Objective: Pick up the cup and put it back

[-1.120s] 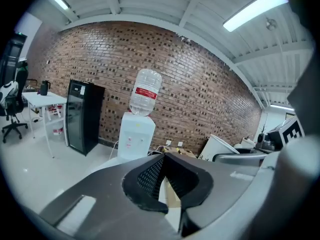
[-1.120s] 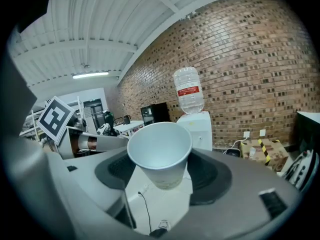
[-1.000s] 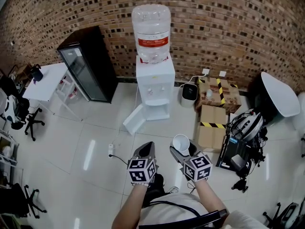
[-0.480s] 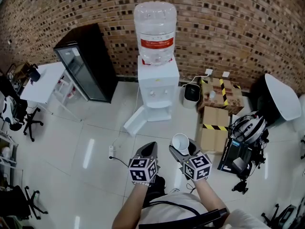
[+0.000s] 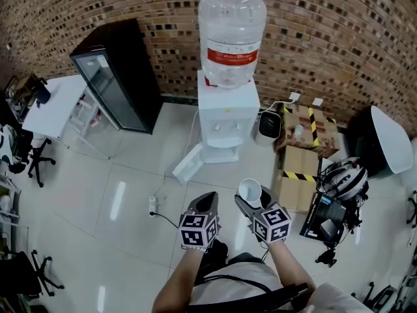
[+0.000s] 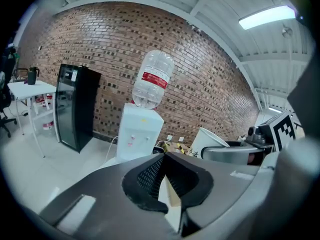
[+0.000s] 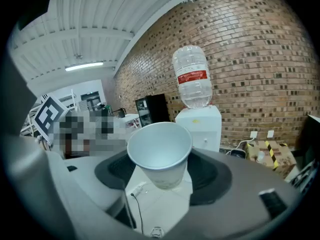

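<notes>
- Black office chairs (image 5: 34, 165): at the far left of the head view, cut by the frame edge, only partly seen.
- White table (image 5: 51, 106): near the left edge; the small dark items on its far corner are too small to identify.
- Tall black glass-door cabinet (image 5: 116, 77): upright against the red-brown brick wall (image 5: 339, 38), left of centre.
- White power strip (image 5: 152, 205): flat on the pale tiled floor (image 5: 98, 194), its cable running towards the person.
- White flat panel (image 5: 189, 163): tilted against the foot of the dispenser.
- Left gripper (image 5: 208, 198): grey, held low at centre; jaw tips are together with nothing between them. Its marker cube hides the hand behind it.
- White water dispenser (image 5: 228, 113): against the wall, carrying an inverted clear plastic bottle (image 5: 231, 28) with a red label whose print is unreadable.
- White paper cup (image 5: 249, 190): off the floor, clamped in the right gripper, mouth open and tilted up; its base is hidden between the pads in the head view.
- Right gripper (image 5: 255, 203): jaws set wide, one pad pressing on each side of the cup.
- Forearms (image 5: 287, 276): cut off by the bottom edge.
- Small white-and-black unit (image 5: 268, 126): on the floor just right of the dispenser; its type is unclear.
- Brown cardboard boxes (image 5: 306, 126): banded with yellow-and-black tape, right of that unit.
- White-and-black helmet-like object (image 5: 343, 178): atop a dark cluttered rack with cables.
- White curved shell (image 5: 391, 139): far right, partly cut off, identity unclear.
</notes>
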A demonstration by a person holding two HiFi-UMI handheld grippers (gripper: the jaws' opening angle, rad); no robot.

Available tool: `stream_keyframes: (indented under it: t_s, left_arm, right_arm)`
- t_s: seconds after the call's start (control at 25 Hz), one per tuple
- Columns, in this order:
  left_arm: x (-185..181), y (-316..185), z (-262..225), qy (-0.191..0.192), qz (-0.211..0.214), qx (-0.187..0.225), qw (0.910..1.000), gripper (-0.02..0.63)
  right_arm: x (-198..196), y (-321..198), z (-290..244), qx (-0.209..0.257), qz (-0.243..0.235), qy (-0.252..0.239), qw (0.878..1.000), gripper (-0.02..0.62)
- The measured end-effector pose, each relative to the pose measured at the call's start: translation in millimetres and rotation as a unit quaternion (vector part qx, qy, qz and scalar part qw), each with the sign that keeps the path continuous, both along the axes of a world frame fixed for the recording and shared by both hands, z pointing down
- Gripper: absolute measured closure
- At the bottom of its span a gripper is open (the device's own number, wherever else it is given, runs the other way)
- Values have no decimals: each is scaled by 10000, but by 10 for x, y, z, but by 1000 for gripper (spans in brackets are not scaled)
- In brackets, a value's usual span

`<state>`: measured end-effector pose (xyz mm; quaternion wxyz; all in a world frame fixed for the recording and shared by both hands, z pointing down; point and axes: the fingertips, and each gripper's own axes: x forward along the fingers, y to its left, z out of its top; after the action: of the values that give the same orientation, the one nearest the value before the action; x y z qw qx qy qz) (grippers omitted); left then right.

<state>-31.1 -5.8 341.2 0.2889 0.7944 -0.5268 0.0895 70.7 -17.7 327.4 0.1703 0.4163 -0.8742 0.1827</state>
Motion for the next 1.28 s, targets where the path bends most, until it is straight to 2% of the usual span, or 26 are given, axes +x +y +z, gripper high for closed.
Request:
stream_keyframes:
  t_s: [0.36,0.64,0.84,1.08,1.28]
  left_arm:
    - [-205,-449,329,-138,55,-256,9996,604]
    - [-158,-837,880,-173,51,-414,9990,604]
    - [-83,-1148,1473,-35,-43,-581,9983,603]
    - [11,-1457,2307,-143,66,-661,9977,603]
    - [-56,-1611,3063,-164,93,-733,9971,603]
  right_arm:
    - [-146,-584,356,-71,49,191,9998,267]
    - [-61,-1095,1055,-148,98,406,9990,267]
    - [46,-1478,1685,-211,136,574,9980,267]
    - [131,-1910,2569,-212,194,620,9977,267]
    - [144,-2166,3459,-328,325,687,9966,267]
